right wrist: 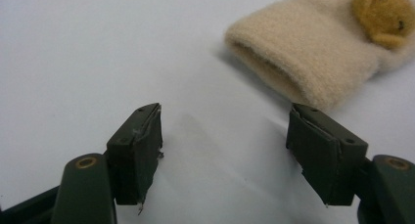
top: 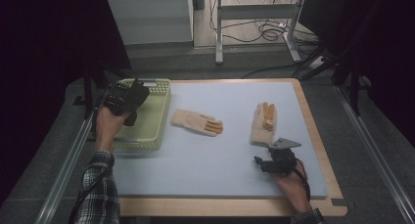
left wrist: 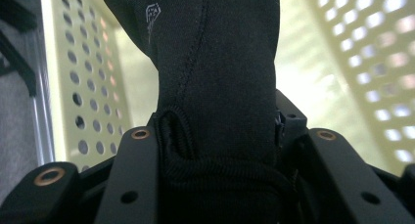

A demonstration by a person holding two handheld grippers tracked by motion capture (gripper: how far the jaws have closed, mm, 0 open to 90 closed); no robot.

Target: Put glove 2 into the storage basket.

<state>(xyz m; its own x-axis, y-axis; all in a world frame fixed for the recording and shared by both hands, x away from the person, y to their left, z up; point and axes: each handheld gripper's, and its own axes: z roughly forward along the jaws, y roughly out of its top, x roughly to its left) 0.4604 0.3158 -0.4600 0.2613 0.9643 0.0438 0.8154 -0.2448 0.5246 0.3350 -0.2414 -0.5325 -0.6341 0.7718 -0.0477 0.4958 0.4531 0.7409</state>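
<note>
Black glove (left wrist: 215,87): dark stitched fabric with ribbed cuff, pinched in left tongs (left wrist: 218,150), held over perforated yellow-green basket (top: 151,117) at tabletop (top: 230,165) left edge. Right tongs (right wrist: 222,145) spread, empty, resting near cream glove (top: 263,123). Second cream glove (top: 196,122) lying mid-tabletop, just beside basket.

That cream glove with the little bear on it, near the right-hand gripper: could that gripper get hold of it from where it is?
Probably yes. The right gripper has open, empty jaws, and the cream glove lies just ahead with its cuff toward them, only bare table between.
</note>
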